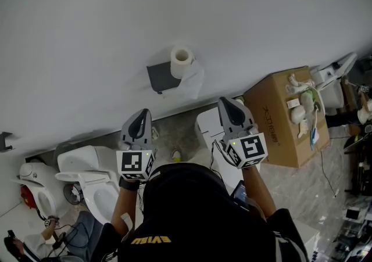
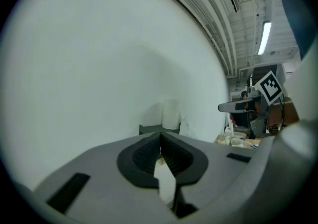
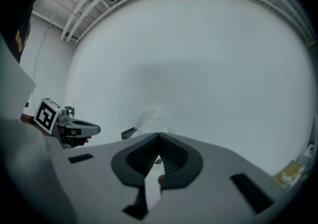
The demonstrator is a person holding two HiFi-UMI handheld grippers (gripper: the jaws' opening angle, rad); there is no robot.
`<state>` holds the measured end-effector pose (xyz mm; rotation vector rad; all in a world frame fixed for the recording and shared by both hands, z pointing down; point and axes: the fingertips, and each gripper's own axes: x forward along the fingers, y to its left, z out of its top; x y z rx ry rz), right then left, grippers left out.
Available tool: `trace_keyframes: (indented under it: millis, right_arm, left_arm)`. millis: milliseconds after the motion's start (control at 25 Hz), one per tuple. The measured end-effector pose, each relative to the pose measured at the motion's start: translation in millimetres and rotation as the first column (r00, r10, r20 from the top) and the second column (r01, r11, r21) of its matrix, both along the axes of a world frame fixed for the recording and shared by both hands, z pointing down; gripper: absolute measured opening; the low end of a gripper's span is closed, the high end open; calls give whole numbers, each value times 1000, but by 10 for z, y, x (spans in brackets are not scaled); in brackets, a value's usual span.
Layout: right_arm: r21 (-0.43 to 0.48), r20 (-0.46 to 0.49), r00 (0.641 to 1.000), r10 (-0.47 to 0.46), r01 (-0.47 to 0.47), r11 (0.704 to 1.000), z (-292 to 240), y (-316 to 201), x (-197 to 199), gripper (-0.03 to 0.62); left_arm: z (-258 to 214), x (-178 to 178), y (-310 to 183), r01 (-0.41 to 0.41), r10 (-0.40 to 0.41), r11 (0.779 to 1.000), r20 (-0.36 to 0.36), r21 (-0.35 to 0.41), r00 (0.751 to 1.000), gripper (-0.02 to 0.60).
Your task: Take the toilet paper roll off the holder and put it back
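A white toilet paper roll [image 1: 181,60] stands upright on a dark grey holder [image 1: 161,77] fixed to the white wall, with a loose sheet hanging at its right. Both grippers are held short of the wall, below the holder in the head view. My left gripper [image 1: 142,114] is under and left of the holder, shut with nothing in it. My right gripper [image 1: 227,103] is under and right of it, also shut and empty. In the left gripper view the roll [image 2: 171,113] shows beyond the closed jaw tips [image 2: 160,135]. In the right gripper view the roll [image 3: 150,118] looks faint and blurred.
A cardboard box [image 1: 273,117] with small items on top stands at the right by the wall. White toilets [image 1: 87,176] line the floor at the lower left, and a white bin [image 1: 208,129] sits between the grippers. A person's hand [image 1: 49,226] shows at the bottom left.
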<state>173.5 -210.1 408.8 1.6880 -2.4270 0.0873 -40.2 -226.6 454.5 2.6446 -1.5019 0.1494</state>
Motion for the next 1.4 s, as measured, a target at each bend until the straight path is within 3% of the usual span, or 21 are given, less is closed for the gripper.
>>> trace_keyframes:
  millis: [1400]
  right_arm:
    - [0, -17, 999, -34, 34, 999, -8, -26, -94, -8]
  left_arm:
    - [-14, -7, -4, 12, -12, 1000, -14, 2, 1000, 11]
